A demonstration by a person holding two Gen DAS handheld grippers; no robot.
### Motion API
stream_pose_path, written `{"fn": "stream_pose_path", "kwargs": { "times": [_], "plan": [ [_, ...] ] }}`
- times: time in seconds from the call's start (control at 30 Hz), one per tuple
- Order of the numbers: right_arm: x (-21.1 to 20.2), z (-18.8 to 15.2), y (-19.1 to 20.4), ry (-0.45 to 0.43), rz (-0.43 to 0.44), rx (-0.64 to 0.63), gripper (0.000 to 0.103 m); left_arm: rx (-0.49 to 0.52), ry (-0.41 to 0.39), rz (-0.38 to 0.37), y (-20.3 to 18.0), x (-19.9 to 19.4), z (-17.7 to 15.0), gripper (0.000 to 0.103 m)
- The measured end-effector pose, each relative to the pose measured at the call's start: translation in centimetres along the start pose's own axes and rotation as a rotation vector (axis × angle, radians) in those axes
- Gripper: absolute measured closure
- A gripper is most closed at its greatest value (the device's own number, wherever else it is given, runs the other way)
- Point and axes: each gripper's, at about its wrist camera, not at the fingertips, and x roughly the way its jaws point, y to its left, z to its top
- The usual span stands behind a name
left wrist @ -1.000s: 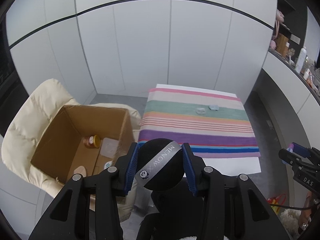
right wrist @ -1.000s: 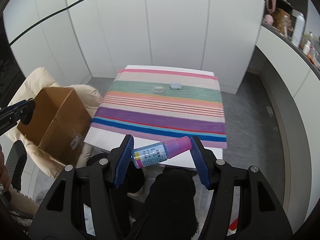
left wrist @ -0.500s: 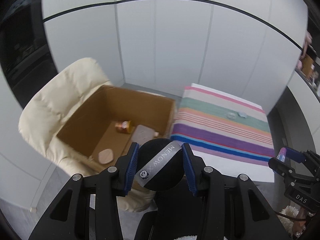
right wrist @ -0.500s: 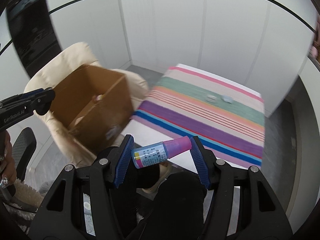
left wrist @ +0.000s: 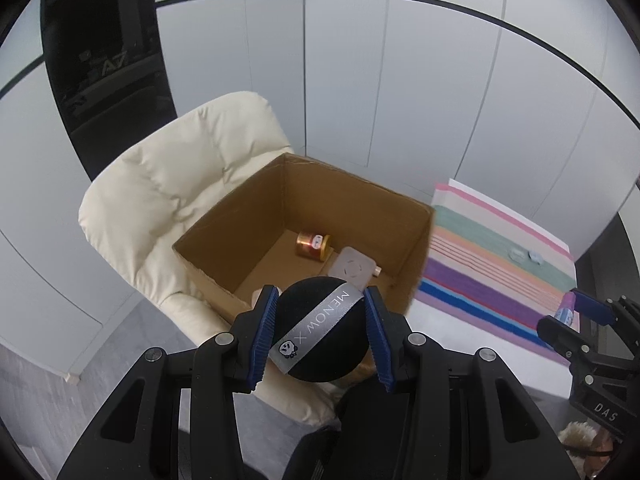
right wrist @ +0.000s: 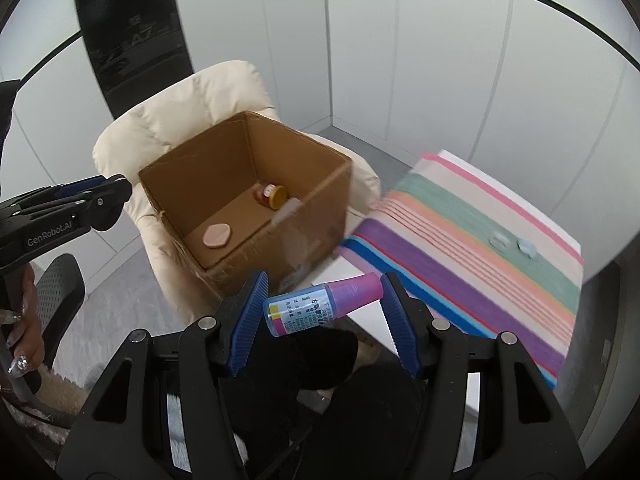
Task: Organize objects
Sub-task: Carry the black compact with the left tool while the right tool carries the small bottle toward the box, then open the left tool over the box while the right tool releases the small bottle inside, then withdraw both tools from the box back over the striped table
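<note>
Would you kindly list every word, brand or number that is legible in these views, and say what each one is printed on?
"MENOW X": grey band around the black ball held in the left gripper.
"DAS": body of the right gripper, seen from the left wrist.
"GenRobot.AI": side of the left gripper, seen from the right wrist.
"A7": dark panel behind the chair.
Small bottle label: print too small to read.

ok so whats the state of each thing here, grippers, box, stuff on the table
left gripper: shut on black ball
right gripper: shut on small bottle, lying sideways
cardboard box: open, on cream chair
amber jar: on its side in box
two small pieces: on striped cloth
</note>
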Motion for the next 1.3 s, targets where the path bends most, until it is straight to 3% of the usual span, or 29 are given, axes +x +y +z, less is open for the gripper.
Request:
{"fn": "stream_pose_path", "kwargs": {
  "times": [0.2,0.33,0.4,0.43,0.47,0.5,0.53,0.63,0.87,1.3],
  "plan": [
    [3.2,4.8,1.8,-0.037,0.003,-0.058,0.042,-0.019,-0.024,0.058,1.6,4.2,3.3,0.059],
    [6.2,7.8,3.0,-0.049,0.009,-0.075,0.042,-0.056,-0.030,0.041,2.6,6.9,5.3,0.056],
    [7.6,9.0,3.3,-0.058,0.025,-0.070,0.042,-0.095,-0.053,0.006,3.5,7.9,6.2,0.043],
    [8.4,9.6,3.4,-0.064,0.043,-0.066,0.041,-0.105,-0.051,0.005,3.8,8.2,6.4,0.028],
    [9.1,10.1,3.5,-0.058,0.046,-0.063,0.037,-0.119,-0.039,0.011,4.2,8.6,6.6,0.019],
    [9.8,10.5,3.6,-0.049,0.034,-0.059,0.019,-0.134,-0.030,0.018,4.6,8.8,6.6,0.005],
    [10.5,10.9,3.8,-0.046,0.016,-0.054,0.001,-0.145,-0.026,0.017,4.9,8.9,6.6,0.001],
    [11.6,11.2,4.0,-0.044,-0.003,-0.054,0.000,-0.172,-0.014,-0.018,5.8,9.0,6.4,0.001],
    [13.1,10.8,3.7,-0.012,0.021,-0.019,0.000,-0.132,-0.016,0.001,5.7,8.8,6.1,0.001],
    [11.1,10.0,1.8,-0.005,0.019,0.061,0.000,-0.083,-0.025,0.006,5.2,5.9,5.6,0.001]
  ]
}}
